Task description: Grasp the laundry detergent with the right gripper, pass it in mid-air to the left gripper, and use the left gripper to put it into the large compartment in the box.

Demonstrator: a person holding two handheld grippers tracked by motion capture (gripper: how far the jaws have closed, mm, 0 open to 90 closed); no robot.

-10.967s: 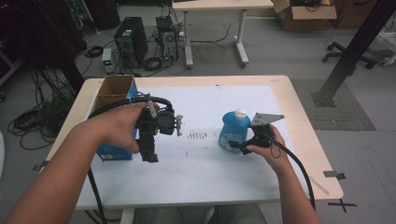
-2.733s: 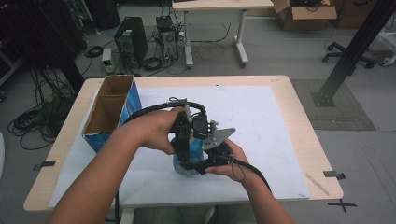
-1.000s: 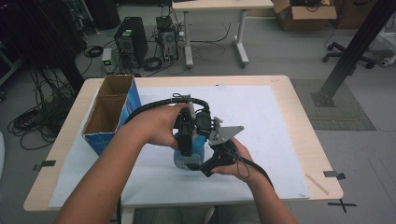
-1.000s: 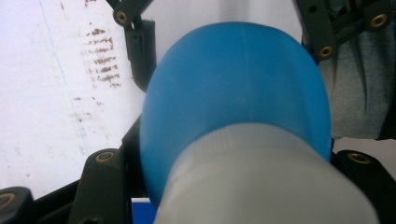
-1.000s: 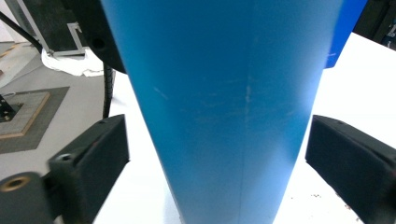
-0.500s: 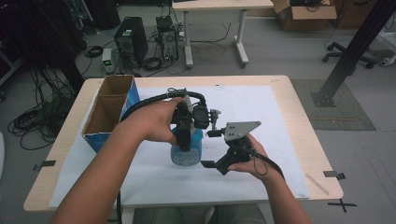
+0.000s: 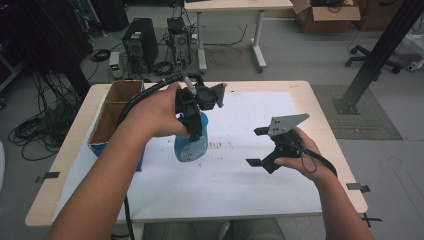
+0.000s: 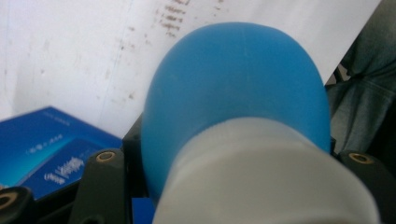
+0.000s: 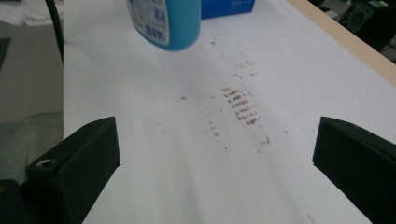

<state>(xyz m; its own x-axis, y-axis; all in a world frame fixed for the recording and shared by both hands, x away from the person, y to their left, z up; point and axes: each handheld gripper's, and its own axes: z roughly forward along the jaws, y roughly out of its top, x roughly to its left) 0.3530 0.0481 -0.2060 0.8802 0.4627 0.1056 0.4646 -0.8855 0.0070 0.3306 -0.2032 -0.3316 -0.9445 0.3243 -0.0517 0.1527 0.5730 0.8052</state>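
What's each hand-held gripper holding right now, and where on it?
The left hand-held gripper clamps the blue bottle at its white neck, lifted clear of the white sheet. The right hand-held gripper is open, holding nothing.

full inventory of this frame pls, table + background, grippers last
spray bottle: 1, blue with white cap, lifted above the sheet, held by its neck
cardboard box: 1, brown inside, blue outside, open, table's left edge
paper sheet: 1, white, covers most of the table, brown specks mid-sheet
table: 1, light wood
computer tower: 1, black, on floor behind the table
second table: 1, light top, white legs, background
office chair: 1, black base, far right
left gripper: 1, black, shut on spray bottle
right gripper: 1, black, open, nothing between its jaws, right of the bottle
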